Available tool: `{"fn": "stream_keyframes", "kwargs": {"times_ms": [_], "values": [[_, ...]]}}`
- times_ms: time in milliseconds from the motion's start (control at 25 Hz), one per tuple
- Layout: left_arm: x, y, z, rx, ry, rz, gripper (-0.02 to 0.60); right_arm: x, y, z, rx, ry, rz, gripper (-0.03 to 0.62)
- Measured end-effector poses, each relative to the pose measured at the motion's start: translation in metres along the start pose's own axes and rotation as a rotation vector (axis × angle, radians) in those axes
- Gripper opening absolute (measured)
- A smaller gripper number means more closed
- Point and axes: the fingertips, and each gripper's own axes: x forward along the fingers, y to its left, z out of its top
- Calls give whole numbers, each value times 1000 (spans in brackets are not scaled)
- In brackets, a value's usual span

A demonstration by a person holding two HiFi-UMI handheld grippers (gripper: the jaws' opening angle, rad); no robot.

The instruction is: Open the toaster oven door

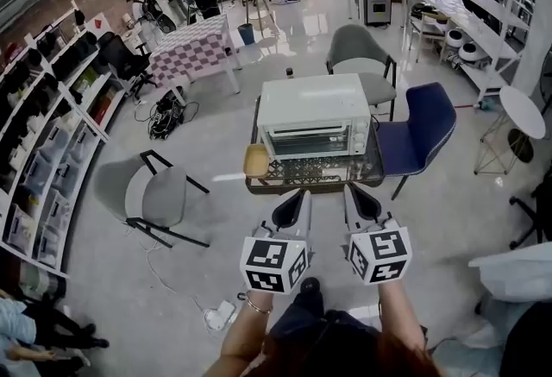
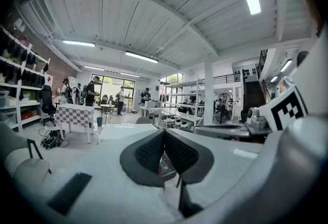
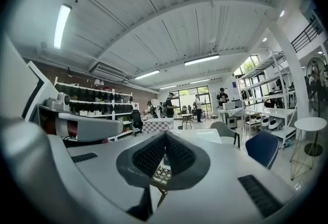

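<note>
Two empty claws, the left claw point(image 1: 297, 197) and right claw point(image 1: 352, 192), both pinched fully closed, hang side by side at lower centre. They point at the toaster oven point(image 1: 312, 103) mid-frame on its low bench point(image 1: 302, 179). Its door point(image 1: 304, 142) is shut and faces them, seemingly awaiting their approach.

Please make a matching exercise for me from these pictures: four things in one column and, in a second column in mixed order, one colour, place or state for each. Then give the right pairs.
Column 1
1. toaster oven
2. chair right of the oven
3. tray
4. right gripper

Column 2
A. dark blue
B. jaws shut, nothing between them
C. door closed
D. lies beside the oven, on its left in the head view

Pairs: 1-C, 2-A, 3-D, 4-B
</note>
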Motion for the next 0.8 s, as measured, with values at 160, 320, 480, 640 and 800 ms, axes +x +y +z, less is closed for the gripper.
{"fn": "stream_keyframes", "kwargs": {"times_ms": [160,320,480,640,800], "values": [[12,22,-2,3,13,-20,15,27,4,-2,18,10,-16,0],[30,44,-6,9,22,-35,14,57,1,-6,19,23,-39,2],[47,65,-7,9,14,-52,15,82,1,-10,22,37,-58,2],[61,84,-4,8,16,-62,14,104,1,-10,26,53,-71,2],[72,100,-8,9,24,-74,15,123,1,-16,28,78,-92,2]]}}
